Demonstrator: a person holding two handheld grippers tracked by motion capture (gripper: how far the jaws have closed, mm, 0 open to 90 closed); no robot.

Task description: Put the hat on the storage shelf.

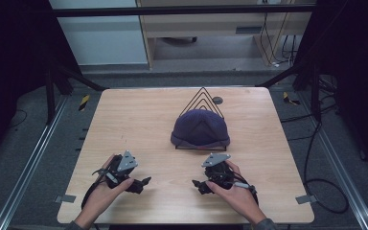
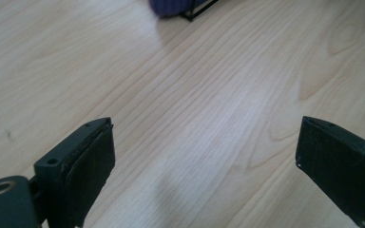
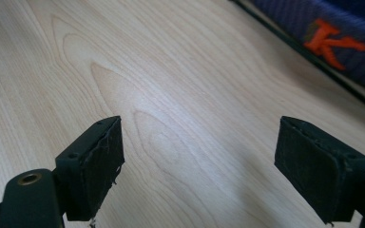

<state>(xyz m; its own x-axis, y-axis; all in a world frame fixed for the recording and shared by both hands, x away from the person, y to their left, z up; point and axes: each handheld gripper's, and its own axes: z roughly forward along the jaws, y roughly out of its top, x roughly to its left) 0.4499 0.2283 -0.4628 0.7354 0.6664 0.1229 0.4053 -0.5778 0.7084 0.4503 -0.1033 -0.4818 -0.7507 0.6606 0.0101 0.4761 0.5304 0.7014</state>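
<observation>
A dark blue knitted cap [image 1: 200, 127] is draped over a black wire stand [image 1: 201, 99] toward the far middle of the wooden table [image 1: 134, 124], hiding most of the stand's lower part. The left gripper [image 1: 143, 182] and right gripper [image 1: 196, 183] rest near the front edge, each with jaws spread wide and gripping nothing. In the right gripper view the cap is cut off at the top corner, showing an orange letter K [image 3: 332, 42]; whether more letters follow cannot be made out.

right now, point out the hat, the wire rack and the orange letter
hat [image 1: 200, 127], high view, middle of its crown
wire rack [image 1: 202, 89], high view, top of its outer triangle
orange letter [image 3: 331, 43], right gripper view, middle of the K on the hat's band
</observation>
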